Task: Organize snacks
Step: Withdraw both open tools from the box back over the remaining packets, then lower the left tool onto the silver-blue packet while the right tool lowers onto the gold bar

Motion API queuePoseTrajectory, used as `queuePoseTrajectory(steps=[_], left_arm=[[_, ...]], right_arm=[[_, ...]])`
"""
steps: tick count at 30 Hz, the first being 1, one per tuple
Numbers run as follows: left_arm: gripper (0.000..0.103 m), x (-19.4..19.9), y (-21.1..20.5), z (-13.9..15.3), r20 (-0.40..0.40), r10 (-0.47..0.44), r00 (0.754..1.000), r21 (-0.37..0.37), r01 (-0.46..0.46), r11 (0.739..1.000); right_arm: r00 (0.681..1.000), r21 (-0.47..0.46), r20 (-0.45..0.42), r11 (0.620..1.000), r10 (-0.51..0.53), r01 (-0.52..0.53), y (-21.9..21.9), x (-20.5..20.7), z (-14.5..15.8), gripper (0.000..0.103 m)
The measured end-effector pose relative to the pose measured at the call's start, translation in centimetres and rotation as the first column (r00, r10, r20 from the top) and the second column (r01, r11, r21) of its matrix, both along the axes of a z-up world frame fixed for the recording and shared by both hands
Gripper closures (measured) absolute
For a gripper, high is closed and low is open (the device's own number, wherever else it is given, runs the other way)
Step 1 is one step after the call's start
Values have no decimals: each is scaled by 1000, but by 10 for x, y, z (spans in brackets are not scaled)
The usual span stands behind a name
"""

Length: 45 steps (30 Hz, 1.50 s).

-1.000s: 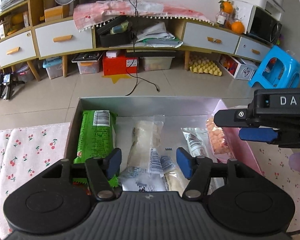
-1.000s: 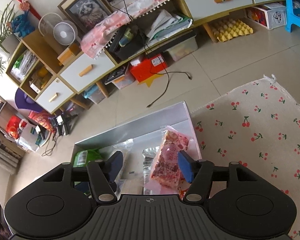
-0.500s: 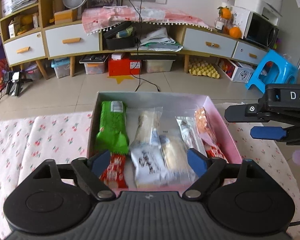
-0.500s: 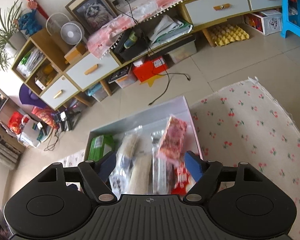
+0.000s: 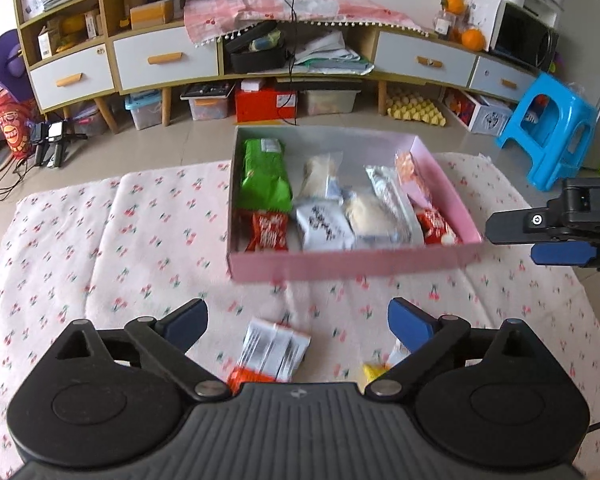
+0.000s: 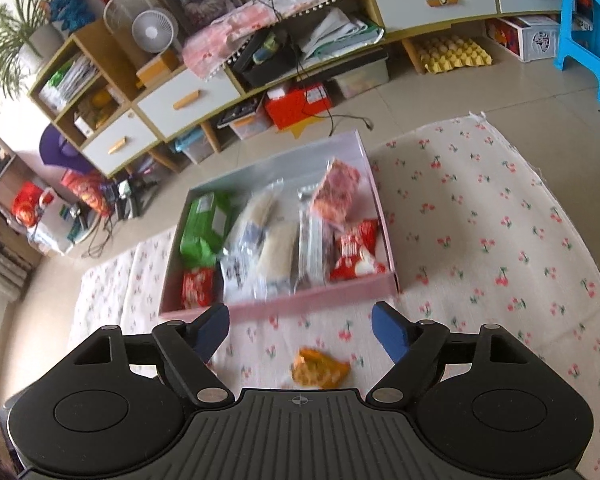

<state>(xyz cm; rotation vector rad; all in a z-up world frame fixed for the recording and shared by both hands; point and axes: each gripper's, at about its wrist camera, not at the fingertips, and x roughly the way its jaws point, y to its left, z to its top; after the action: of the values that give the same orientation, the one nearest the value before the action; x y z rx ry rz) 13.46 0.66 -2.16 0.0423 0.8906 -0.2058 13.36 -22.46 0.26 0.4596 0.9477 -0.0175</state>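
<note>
Both claws pulled back from pink box (image 5: 352,266), left claw (image 5: 298,322) open, right claw (image 6: 300,330) open, "D" legible.

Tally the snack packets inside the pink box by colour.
Green foil packets: 1
Red wrappers: 2
Pink-orange speckled bags: 1
Clear or white pale packets: 4
Total in the pink cardboard box: 8

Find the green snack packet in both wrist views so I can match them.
Left wrist: green snack packet lies in the far-left part of the pink box, above centre.
Right wrist: green snack packet sits in the box's far-left corner, left of centre.
Shared landmark: the blue stool at right.
</note>
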Motion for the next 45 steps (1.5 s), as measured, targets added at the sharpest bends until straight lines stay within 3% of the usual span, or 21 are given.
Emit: queuePoseTrajectory(steps=[5, 17, 22, 30, 35, 41, 45], left_arm=[[4, -17, 6, -3, -13, -4, 1000, -4, 3, 1000], [1, -49, 19, -15, 7, -26, 1000, 22, 26, 999], [1, -64, 20, -24, 36, -77, 996, 90, 73, 993], [1, -77, 32, -37, 42, -153, 987, 71, 150, 986], [1, -88, 33, -48, 71, -226, 972, 35, 224, 974], [1, -101, 21, -62, 123, -403, 907, 90, 394, 914], [1, -95, 18, -67, 117, -439, 891, 90, 431, 898]], right_arm=[[1000, -14, -7, 1000, 16, -16, 5, -20, 2, 18], [999, -65, -8, 997, 51, -51, 13, -59, -15, 17], [993, -165, -27, 979, 115, -118, 16, -70, -30, 16], [974, -217, -14, 951, 224, -222, 15, -93, -41, 13], [955, -256, -22, 921, 297, -292, 20, -108, -49, 13], [915, -292, -49, 871, 399, -395, 32, -123, -62, 13], [885, -277, -48, 845, 463, -457, 43, -129, -66, 13]])
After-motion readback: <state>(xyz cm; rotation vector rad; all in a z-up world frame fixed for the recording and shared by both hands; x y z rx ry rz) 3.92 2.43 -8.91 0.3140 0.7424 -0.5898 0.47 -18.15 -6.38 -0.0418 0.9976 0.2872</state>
